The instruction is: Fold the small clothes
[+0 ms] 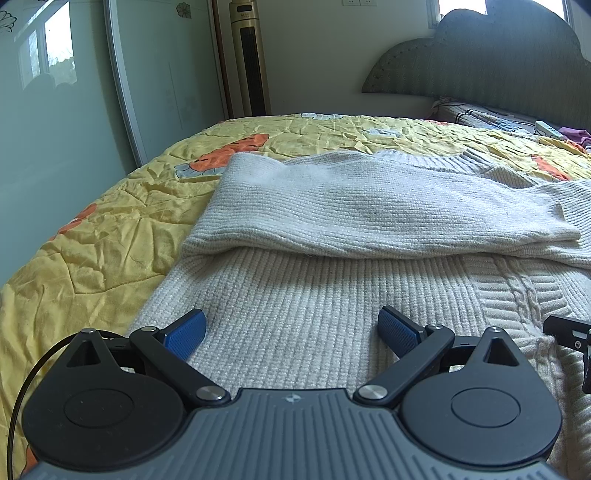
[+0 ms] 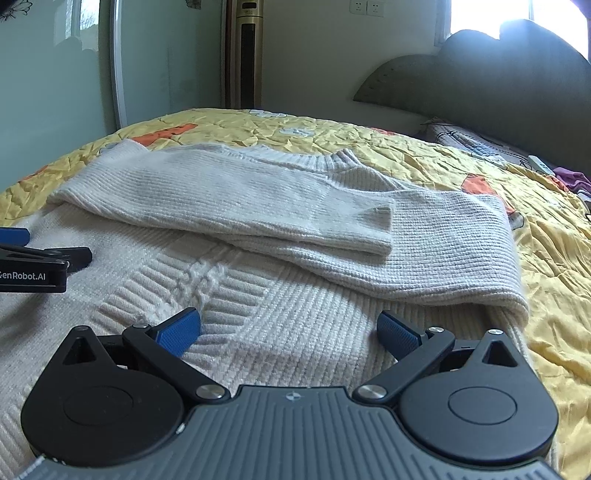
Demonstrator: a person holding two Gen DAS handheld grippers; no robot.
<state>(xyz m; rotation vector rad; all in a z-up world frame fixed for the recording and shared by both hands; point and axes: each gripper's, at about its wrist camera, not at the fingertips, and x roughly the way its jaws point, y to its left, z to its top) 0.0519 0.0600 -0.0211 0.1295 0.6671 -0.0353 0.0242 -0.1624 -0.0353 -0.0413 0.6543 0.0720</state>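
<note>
Daylight glares through the window (image 2: 491,14); fisheye edges bend.

A bed is filling the room's middle, wearing a crumpled yellow quilt (image 1: 110,229) printed with orange shapes, while a grey scalloped headboard (image 1: 498,62) is rising at two o'clock with a patterned pillow (image 1: 480,114) lying below it. At twelve o'clock a tall gold tower fan (image 1: 249,59) is standing against the pale wall (image 2: 306,55), and at ten o'clock a glossy green wardrobe door (image 1: 55,129) is reflecting a window. Daylight is glaring through a window (image 2: 487,14) above the headboard.
</note>
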